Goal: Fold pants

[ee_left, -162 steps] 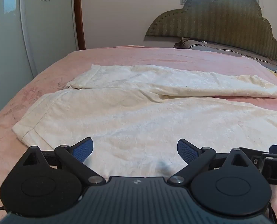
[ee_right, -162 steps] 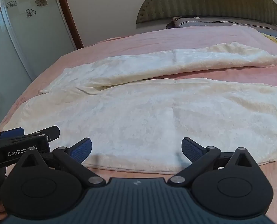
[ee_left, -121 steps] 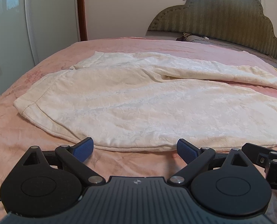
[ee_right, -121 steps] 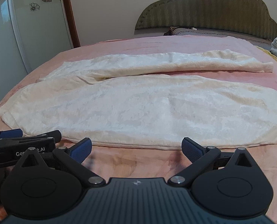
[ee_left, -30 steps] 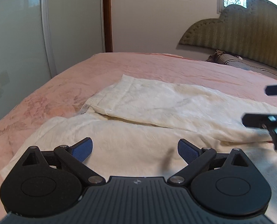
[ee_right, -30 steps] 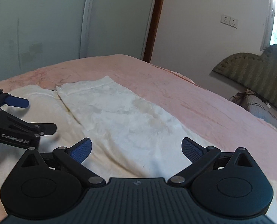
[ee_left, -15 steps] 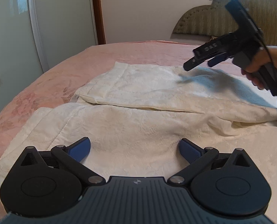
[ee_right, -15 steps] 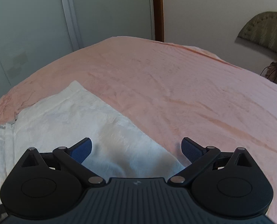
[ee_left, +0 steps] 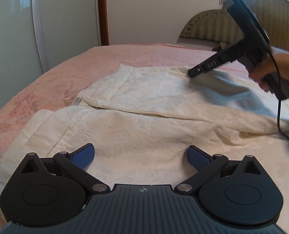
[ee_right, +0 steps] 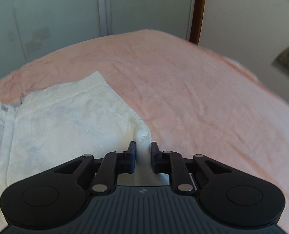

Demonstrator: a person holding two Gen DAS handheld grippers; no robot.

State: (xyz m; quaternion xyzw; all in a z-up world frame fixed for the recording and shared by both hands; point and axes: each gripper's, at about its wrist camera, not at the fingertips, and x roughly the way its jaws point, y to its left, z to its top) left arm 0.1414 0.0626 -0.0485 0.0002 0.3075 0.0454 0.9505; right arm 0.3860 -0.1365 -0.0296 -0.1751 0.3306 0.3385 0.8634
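Cream pants (ee_left: 144,89) lie spread over the pink bed (ee_left: 47,81), one leg nearer me and the other behind it. My left gripper (ee_left: 140,156) hovers open just above the near leg, with nothing between its blue pads. In the left wrist view my right gripper (ee_left: 192,74) points down at the far edge of the far leg. Seen from the right wrist, the right gripper (ee_right: 143,152) has its jaws closing, and a bunched ridge of the pants (ee_right: 66,126) edge is pinched between the pads.
A person's hand (ee_left: 277,68) holds the right gripper, and its black cable (ee_left: 279,107) trails over the pants. Glass wardrobe doors (ee_left: 17,29) stand left of the bed. A padded headboard (ee_left: 212,27) is at the back right. Bare pink sheet (ee_right: 183,78) lies beyond the pants.
The right gripper swung over to the far edge of the pants, dropped onto it and went from wide open to closed on the fabric. The left gripper has hardly moved.
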